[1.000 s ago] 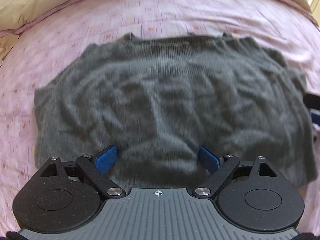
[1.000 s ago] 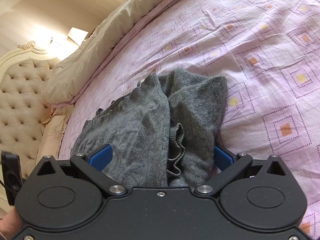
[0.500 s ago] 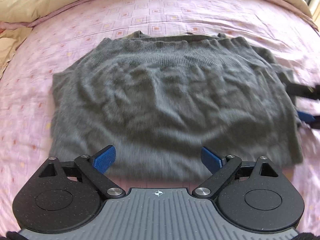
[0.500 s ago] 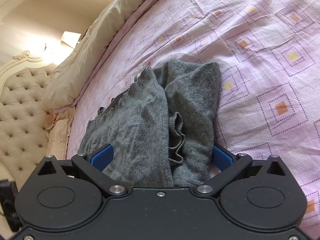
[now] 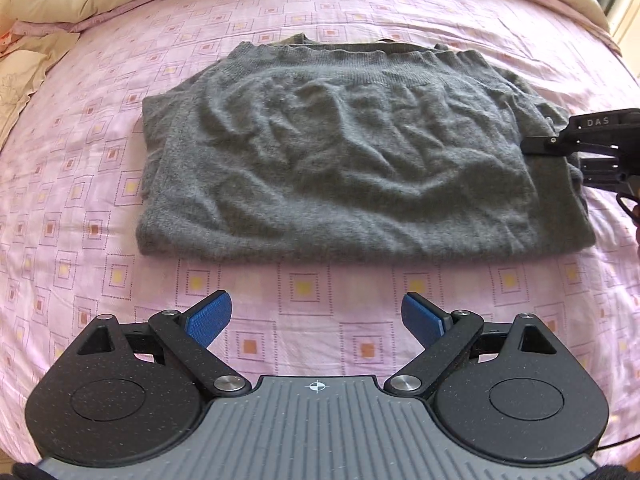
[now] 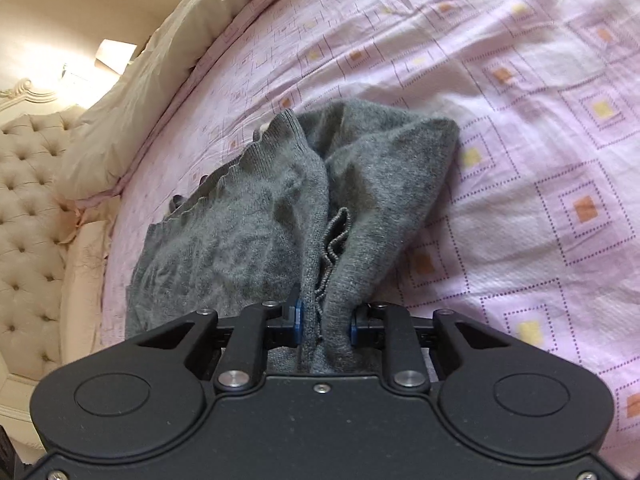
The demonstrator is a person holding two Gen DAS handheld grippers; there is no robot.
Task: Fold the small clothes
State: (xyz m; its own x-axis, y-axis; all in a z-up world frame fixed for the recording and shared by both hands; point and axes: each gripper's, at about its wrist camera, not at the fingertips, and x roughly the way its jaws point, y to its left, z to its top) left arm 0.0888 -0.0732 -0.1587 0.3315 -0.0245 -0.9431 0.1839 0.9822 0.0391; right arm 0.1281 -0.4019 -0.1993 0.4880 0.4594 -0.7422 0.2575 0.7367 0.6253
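Left tongs (image 5: 316, 320) spread, right tongs (image 6: 324, 326) clamped

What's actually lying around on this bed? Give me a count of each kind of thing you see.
Grey sweater: 1
Handheld grippers: 2, the left gripper open above the sheet, the right gripper shut on the sweater's edge
Pink patterned bedsheet: 1
Cream pillows or duvet along the head of the bed: cannot tell how many, counted as 1
Tufted headboard: 1
Total: 6
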